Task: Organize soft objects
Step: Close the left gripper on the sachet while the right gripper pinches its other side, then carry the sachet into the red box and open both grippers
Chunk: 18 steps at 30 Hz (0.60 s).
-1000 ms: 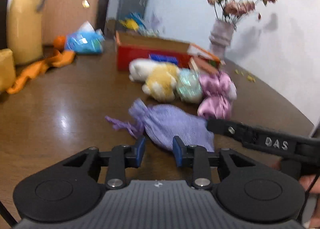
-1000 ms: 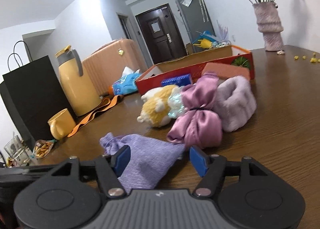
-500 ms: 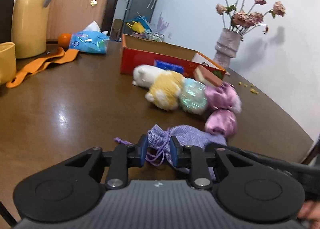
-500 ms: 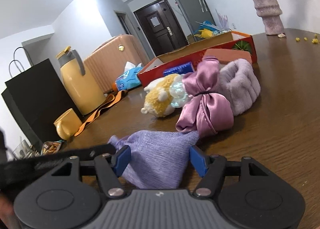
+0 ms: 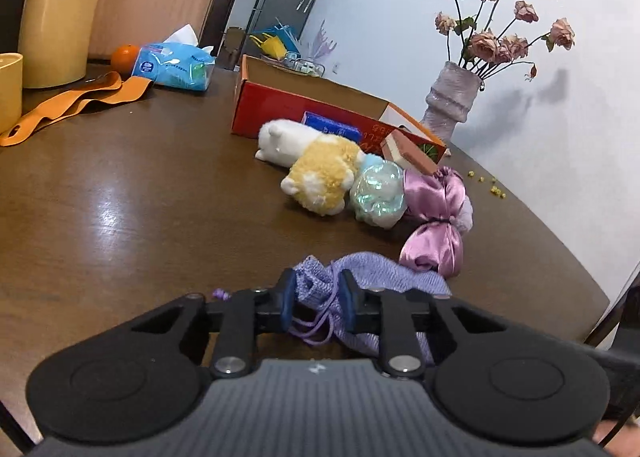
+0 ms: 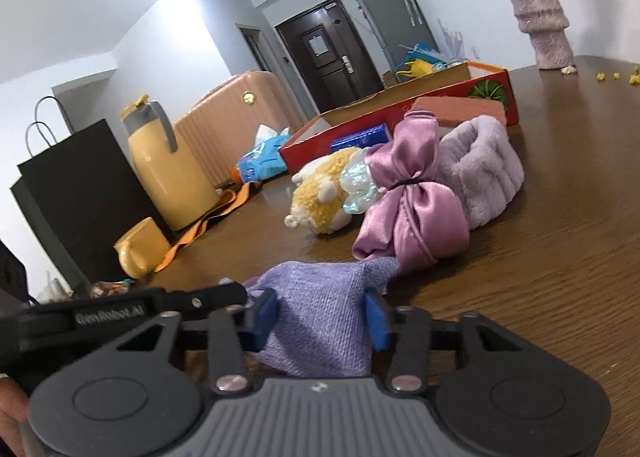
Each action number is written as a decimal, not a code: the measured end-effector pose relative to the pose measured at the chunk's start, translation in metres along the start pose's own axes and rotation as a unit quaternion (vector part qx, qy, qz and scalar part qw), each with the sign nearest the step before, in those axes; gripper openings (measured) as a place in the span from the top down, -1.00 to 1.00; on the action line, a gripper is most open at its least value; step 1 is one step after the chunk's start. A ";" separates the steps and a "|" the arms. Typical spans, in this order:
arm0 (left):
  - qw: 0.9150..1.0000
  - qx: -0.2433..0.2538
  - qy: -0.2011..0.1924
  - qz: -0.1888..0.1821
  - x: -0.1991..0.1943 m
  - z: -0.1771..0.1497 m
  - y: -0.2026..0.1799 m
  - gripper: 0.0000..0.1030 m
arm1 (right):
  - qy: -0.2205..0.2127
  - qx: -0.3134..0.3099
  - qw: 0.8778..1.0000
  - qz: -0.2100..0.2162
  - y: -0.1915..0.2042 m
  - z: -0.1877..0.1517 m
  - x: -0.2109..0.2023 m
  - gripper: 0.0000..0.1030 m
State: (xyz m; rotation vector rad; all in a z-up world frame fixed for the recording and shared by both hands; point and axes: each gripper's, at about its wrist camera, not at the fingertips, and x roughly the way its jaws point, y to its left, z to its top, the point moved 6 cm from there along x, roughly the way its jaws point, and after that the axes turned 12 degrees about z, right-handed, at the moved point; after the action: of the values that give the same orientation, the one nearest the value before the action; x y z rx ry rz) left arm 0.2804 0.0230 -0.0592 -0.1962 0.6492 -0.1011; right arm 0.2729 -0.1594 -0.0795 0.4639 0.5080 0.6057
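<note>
Lavender knit pouch (image 5: pixel 372 269): lies on the brown table (image 5: pixel 120 197), nearest of the soft things, just in front of the pink satin pouch (image 5: pixel 434 217).
Right gripper (image 6: pixel 320 309): jaws closing, blue pads against both sides of the pouch's body.
Left gripper (image 5: pixel 316 299): jaws closing, narrow, pinching the gathered neck and drawstring.
Hidden: the pouch's underside, behind both grippers.
Red cardboard box (image 5: pixel 280 109): open top; contents cannot be made out.
</note>
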 end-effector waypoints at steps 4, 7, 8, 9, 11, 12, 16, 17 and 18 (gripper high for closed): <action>1.000 -0.012 -0.001 -0.002 -0.015 -0.006 0.002 0.67 | 0.005 -0.021 1.000 0.009 0.012 -0.001 -0.005 0.46; 1.000 -0.020 -0.012 -0.009 -0.026 -0.002 0.002 0.69 | -0.001 -0.025 0.999 0.025 0.019 0.003 -0.012 0.48; 1.000 -0.021 -0.019 -0.014 -0.030 0.001 0.001 0.70 | -0.010 -0.027 0.999 0.032 0.022 0.007 -0.015 0.48; 0.999 -0.022 -0.028 -0.022 -0.035 0.009 -0.002 0.70 | -0.019 -0.030 0.999 0.041 0.024 0.013 -0.020 0.48; 0.998 -0.025 -0.045 -0.038 -0.039 0.028 -0.006 0.70 | -0.041 -0.043 0.997 0.053 0.029 0.030 -0.027 0.48; 0.997 -0.029 -0.051 -0.045 -0.038 0.040 -0.009 0.70 | -0.048 -0.052 0.996 0.055 0.030 0.040 -0.029 0.48; 0.996 -0.023 -0.069 -0.051 -0.016 0.098 -0.024 0.71 | -0.051 -0.067 0.995 0.054 0.021 0.087 -0.017 0.50; 0.996 -0.020 -0.070 -0.051 -0.008 0.110 -0.029 0.72 | -0.049 -0.068 0.995 0.054 0.016 0.101 -0.011 0.51; 0.996 -0.019 -0.072 -0.051 0.001 0.126 -0.035 0.72 | -0.048 -0.071 0.995 0.052 0.012 0.114 -0.006 0.51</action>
State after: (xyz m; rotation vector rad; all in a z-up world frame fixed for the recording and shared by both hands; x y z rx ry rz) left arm 0.3565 0.0076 0.0458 -0.2702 0.4970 -0.1719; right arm 0.3283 -0.1842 0.0173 0.3834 0.3483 0.7121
